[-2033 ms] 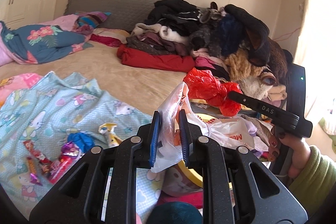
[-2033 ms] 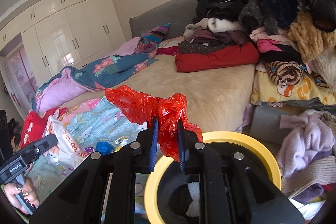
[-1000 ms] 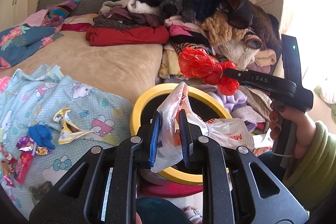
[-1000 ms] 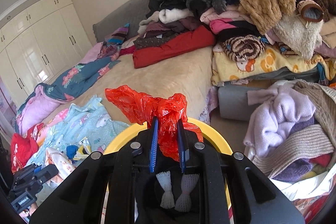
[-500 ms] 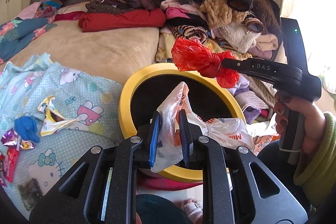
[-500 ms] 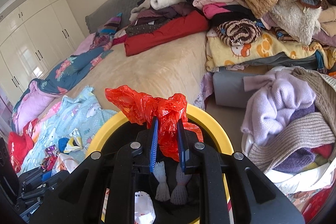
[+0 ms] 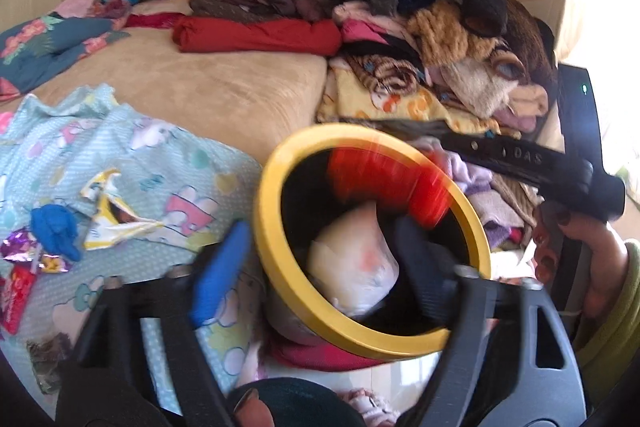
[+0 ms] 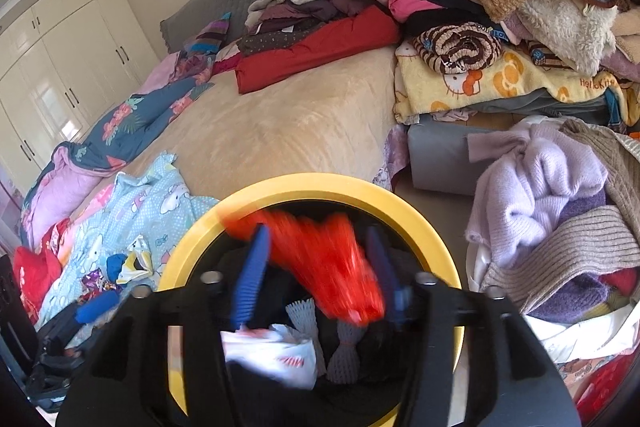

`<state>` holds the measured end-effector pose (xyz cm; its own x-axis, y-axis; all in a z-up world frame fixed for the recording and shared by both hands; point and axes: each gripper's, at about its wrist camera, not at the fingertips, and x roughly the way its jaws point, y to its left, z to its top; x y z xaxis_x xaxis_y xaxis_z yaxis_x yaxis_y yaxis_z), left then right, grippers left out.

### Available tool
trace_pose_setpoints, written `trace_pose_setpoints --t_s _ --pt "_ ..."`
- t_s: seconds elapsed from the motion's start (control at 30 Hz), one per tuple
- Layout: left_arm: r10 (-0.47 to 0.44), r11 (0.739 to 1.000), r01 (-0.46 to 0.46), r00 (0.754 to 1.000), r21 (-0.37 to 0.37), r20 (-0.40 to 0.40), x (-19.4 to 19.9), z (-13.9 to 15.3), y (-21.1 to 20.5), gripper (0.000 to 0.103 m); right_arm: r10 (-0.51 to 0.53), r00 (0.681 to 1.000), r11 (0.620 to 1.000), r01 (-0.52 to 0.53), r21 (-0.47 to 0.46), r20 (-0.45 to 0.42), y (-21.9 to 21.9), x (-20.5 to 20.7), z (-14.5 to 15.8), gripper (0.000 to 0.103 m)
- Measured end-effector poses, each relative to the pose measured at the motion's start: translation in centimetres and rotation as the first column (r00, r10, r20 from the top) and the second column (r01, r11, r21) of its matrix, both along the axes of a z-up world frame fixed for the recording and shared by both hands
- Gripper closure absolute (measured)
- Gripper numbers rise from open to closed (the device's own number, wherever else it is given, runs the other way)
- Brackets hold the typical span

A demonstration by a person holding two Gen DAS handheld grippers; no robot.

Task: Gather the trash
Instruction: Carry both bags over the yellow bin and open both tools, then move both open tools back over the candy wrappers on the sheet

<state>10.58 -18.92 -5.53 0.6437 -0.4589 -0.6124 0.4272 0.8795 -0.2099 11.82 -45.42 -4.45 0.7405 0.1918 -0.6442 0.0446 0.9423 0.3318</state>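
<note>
Both grippers opening over the yellow bin [image 8: 404, 199] at lower centre: left gripper [image 7: 320, 259] wide and empty, white bag [image 7: 352, 267] dropped inside; right gripper [image 8: 320, 271] loosing the red bag [image 8: 332, 259]. Light, limp, slippery film; best pinched at a bunched fold.

Glossy yellow plastic bin rim [image 8: 416, 203], crinkly red plastic bag [image 8: 332, 259], matt plush beige bedspread [image 8: 280, 131].
</note>
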Motion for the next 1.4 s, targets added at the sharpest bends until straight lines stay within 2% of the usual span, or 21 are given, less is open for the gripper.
trace_pose_setpoints --t_s 0.07,0.1,0.27,0.7,1.4 --pt "0.023 1.0 -0.023 1.0 0.003 0.021 -0.2 0.4 0.6 0.012 0.004 1.0 1.0 -0.004 -0.012 0.007 0.4 -0.1 0.2 0.041" --pt "0.03 1.0 -0.03 0.999 0.006 0.033 -0.3 0.6 0.9 0.012 0.005 1.0 1.0 -0.005 -0.021 0.014 0.6 -0.2 0.4 0.04" --pt "0.072 0.997 -0.073 0.995 0.005 0.068 -0.5 1.8 2.3 0.011 0.029 0.998 0.999 -0.026 -0.044 0.056 2.0 -0.6 1.5 0.033" --pt "0.175 0.985 -0.172 0.977 -0.033 0.122 -1.0 3.9 6.1 0.011 0.103 0.988 0.994 -0.098 -0.051 0.113 6.4 -1.3 3.7 0.027" --pt "0.323 0.946 -0.313 0.927 -0.082 0.192 -1.8 6.1 12.4 0.011 0.275 0.952 0.96 -0.265 -0.089 0.131 14.6 -1.4 5.1 0.024"
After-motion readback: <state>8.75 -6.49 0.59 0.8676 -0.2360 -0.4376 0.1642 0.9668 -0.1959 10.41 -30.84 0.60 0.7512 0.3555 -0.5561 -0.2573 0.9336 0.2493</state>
